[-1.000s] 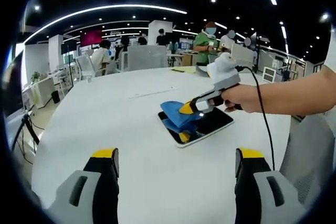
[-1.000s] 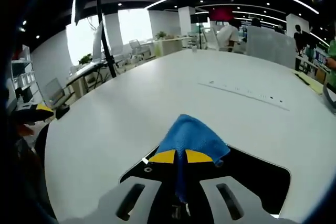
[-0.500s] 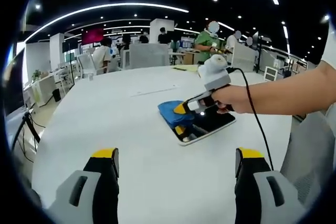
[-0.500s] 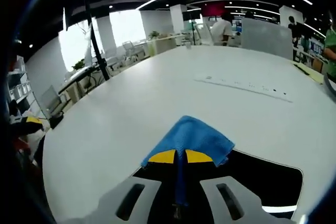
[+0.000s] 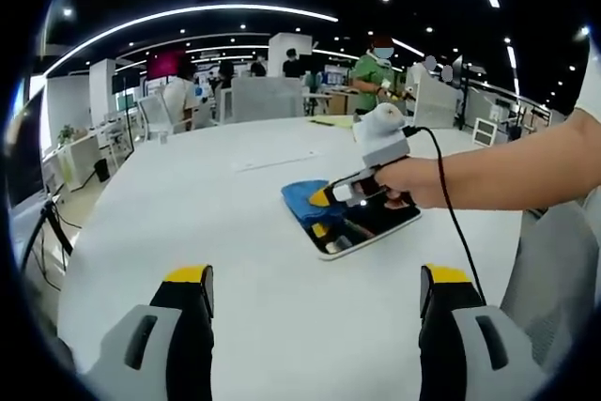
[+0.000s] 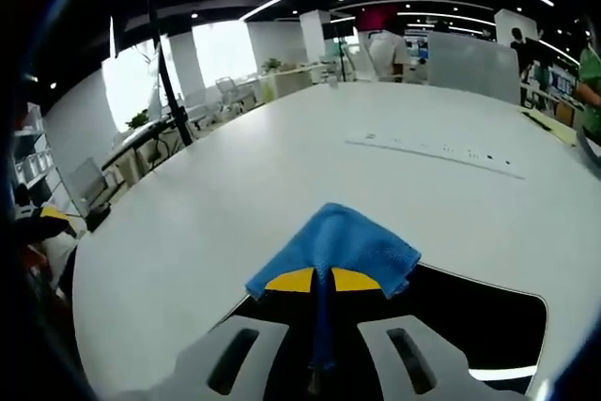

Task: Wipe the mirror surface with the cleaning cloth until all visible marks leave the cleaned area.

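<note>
Yellow-tipped fingers (image 6: 315,280) of the right gripper (image 6: 316,281) pinched together on the blue cleaning cloth (image 6: 343,244), a fold of it trapped between the 2 pads and the rest fanned out ahead. Pressed down onto the mirror (image 6: 488,331), cloth sitting at the mirror's far corner and spilling slightly past its rim onto the white table (image 6: 235,194). Seen from the left gripper view, same right gripper (image 5: 331,196) gripped by a hand (image 5: 413,183), cloth (image 5: 302,198) bunched under its tip, dark mirror (image 5: 376,223) lying flat with a pale border, well in from the table (image 5: 188,213) edge and roughly mid-surface.

Left gripper (image 5: 315,293) held back and above the near edge of the table, its 2 jaws spread wide apart, nothing between them, nowhere near the mirror.

Judged mid-wipe, with much of the glass not yet under the cloth; marks too small to make out. Risks from here: mirror unrestrained, so a firm push toward the far corner likely to slide or spin it rather than clean it; cloth overhanging the rim could drag off the glass and wipe bare table; pinched fold could slip free under friction; hard fingertips could touch glass if the cloth bunches aside.
</note>
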`<state>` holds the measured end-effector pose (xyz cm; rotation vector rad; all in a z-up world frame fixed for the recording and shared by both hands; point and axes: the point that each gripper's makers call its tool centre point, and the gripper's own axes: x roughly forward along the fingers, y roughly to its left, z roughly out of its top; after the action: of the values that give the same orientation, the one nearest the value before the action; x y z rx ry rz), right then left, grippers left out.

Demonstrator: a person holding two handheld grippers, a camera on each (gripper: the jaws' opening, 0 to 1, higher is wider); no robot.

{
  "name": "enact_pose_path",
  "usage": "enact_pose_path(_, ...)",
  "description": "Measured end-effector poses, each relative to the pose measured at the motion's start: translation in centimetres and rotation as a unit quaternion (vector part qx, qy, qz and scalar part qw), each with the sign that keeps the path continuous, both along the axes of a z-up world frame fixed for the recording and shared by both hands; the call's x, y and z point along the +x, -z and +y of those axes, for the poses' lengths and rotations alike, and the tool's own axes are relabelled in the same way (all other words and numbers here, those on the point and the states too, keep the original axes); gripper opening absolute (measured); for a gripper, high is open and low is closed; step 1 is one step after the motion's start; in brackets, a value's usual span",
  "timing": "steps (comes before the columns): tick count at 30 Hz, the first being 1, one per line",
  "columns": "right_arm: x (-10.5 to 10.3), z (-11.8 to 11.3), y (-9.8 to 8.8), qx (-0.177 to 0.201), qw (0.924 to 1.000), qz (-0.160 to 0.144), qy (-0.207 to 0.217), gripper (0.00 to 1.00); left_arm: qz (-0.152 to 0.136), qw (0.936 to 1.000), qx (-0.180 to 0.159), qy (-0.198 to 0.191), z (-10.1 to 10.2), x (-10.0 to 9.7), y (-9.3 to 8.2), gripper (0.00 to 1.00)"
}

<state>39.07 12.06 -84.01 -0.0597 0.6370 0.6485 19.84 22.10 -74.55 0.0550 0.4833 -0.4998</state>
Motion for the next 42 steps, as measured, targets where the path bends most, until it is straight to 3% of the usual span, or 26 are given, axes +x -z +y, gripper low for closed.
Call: enact_pose_path(42, 0.6, -4.7, 0.0, 0.006, 0.9993, -0.003, 0.036, 0.01, -0.002, 1.0000, 0.002, -0.002, -0.5, -0.4, -0.2, 0.94)
